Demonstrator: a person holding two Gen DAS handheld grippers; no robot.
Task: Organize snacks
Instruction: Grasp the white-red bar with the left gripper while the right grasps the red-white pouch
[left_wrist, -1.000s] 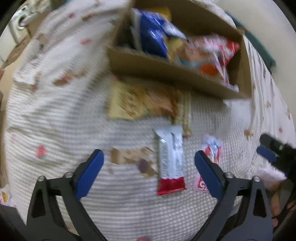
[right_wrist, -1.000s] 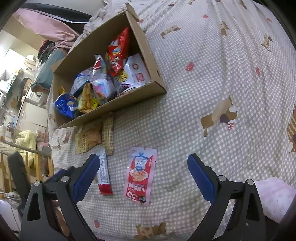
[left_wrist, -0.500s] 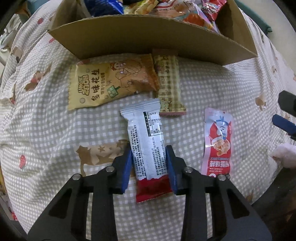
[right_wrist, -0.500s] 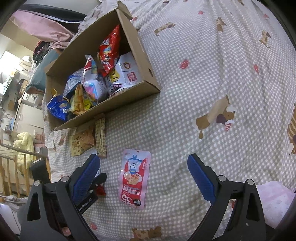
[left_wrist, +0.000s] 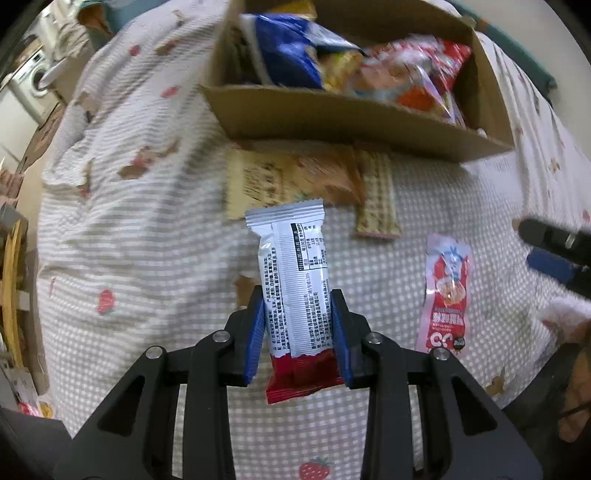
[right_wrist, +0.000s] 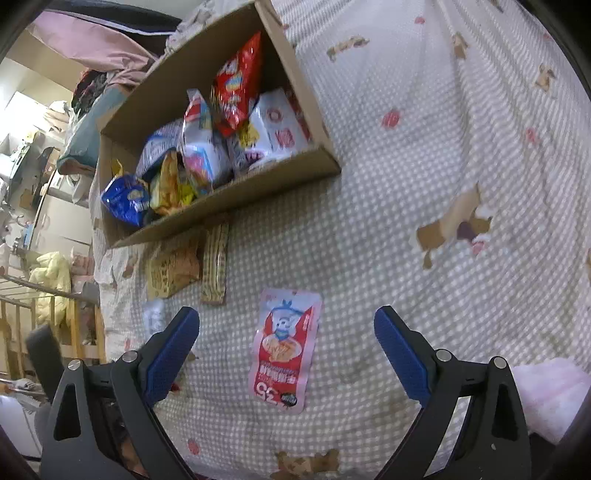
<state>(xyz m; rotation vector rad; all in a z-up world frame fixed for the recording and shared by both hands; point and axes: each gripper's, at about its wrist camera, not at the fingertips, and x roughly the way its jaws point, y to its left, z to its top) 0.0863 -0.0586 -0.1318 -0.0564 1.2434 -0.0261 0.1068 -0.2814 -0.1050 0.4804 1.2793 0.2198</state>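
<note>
On the left I see my left gripper (left_wrist: 298, 325) with jaws clamped on the white and red snack bar (left_wrist: 295, 291), lifted above the bed (left_wrist: 129, 229), whose left edge drops off. Two packets lie blurred before the cardboard box (left_wrist: 332, 118); its bags overlap, so I cannot count them. One pink pouch (right_wrist: 284, 347) lies between my right gripper's (right_wrist: 286, 350) wide-apart jaws, with free blanket to the right.

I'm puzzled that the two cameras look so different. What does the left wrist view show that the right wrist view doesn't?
Only the left view shows the left tool gripping a silver-and-red bar by its sides, printed back showing. Only the right view shows the right tool open above the pink sachet. Both show the cardboard box of snacks, that sachet and the checked bedspread.
</note>
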